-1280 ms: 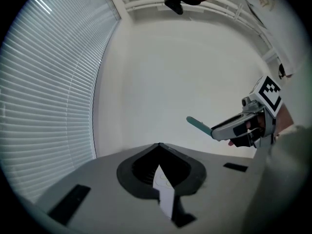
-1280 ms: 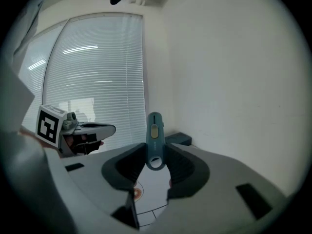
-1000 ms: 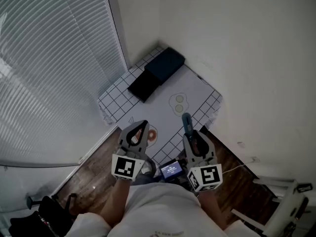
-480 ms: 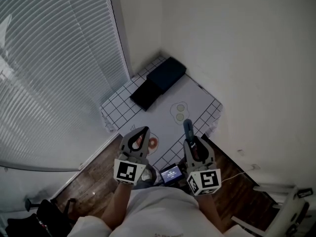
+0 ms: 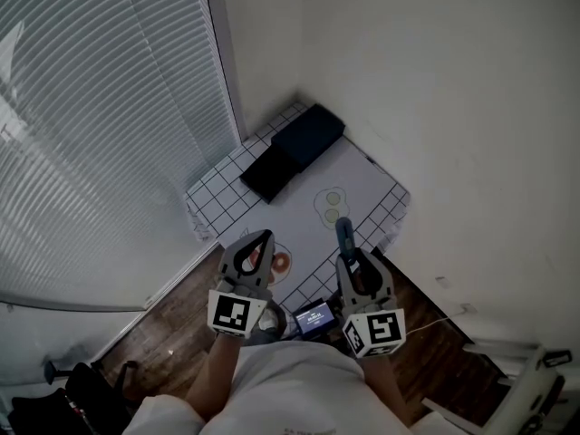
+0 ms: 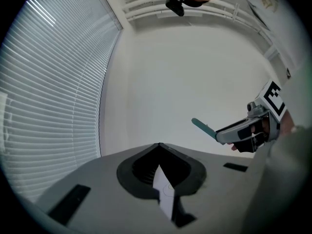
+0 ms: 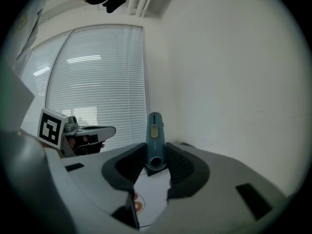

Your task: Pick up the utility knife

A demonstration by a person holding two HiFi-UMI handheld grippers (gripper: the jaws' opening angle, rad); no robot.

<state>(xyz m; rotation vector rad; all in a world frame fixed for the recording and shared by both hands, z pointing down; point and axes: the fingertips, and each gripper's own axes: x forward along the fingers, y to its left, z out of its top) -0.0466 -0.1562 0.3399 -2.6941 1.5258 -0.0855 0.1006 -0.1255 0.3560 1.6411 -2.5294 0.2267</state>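
Note:
A teal utility knife (image 7: 155,140) stands up from between the jaws of my right gripper (image 7: 156,162), which is shut on its handle end. In the head view the knife (image 5: 343,234) sticks forward out of the right gripper (image 5: 349,259), held above the near edge of the small table. My left gripper (image 5: 265,236) is level beside it on the left. Its jaw tips meet and nothing is between them. In the left gripper view, the left gripper (image 6: 159,145) faces the white wall, with the knife (image 6: 204,127) at the right.
A small table carries a grid-patterned mat (image 5: 217,198). On it are a dark blue box (image 5: 308,134), a black box (image 5: 270,172) and an orange ring (image 5: 281,261). A small screen device (image 5: 314,316) sits near my body. Blinds (image 5: 100,125) close the left side, and a white wall the right.

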